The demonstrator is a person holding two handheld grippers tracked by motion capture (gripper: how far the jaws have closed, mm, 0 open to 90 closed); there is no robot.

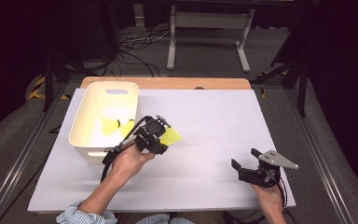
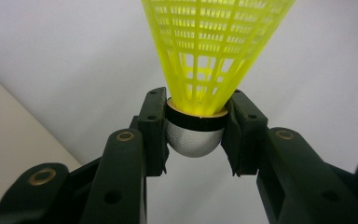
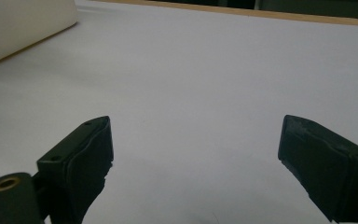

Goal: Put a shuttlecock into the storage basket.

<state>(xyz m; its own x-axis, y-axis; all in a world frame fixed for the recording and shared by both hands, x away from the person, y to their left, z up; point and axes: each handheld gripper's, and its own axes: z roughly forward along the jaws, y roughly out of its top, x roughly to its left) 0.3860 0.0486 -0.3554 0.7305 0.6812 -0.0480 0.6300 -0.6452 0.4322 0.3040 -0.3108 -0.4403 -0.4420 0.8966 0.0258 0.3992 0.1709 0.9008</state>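
Left gripper view: yellow mesh shuttlecock (image 2: 212,51)

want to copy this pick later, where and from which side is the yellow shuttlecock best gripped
Grip the yellow shuttlecock at its round cork base, on the black band just under the skirt, as the left gripper does. Come from the base end, along the shuttlecock's axis, one jaw on each side. The base looks firm and narrow; the mesh skirt flares wide and would probably bend.

**Colours on the table**

Shuttlecock (image 2: 209,51): neon-yellow lattice skirt, silver dimpled cap, black band (thin tan rim above it). Bin (image 1: 103,119): cream, more yellow shuttlecocks (image 1: 114,126) inside. Table cover (image 1: 214,140): plain white. Grippers (image 1: 161,135) (image 3: 196,163): black. Sleeve (image 1: 81,214): blue-white stripes.
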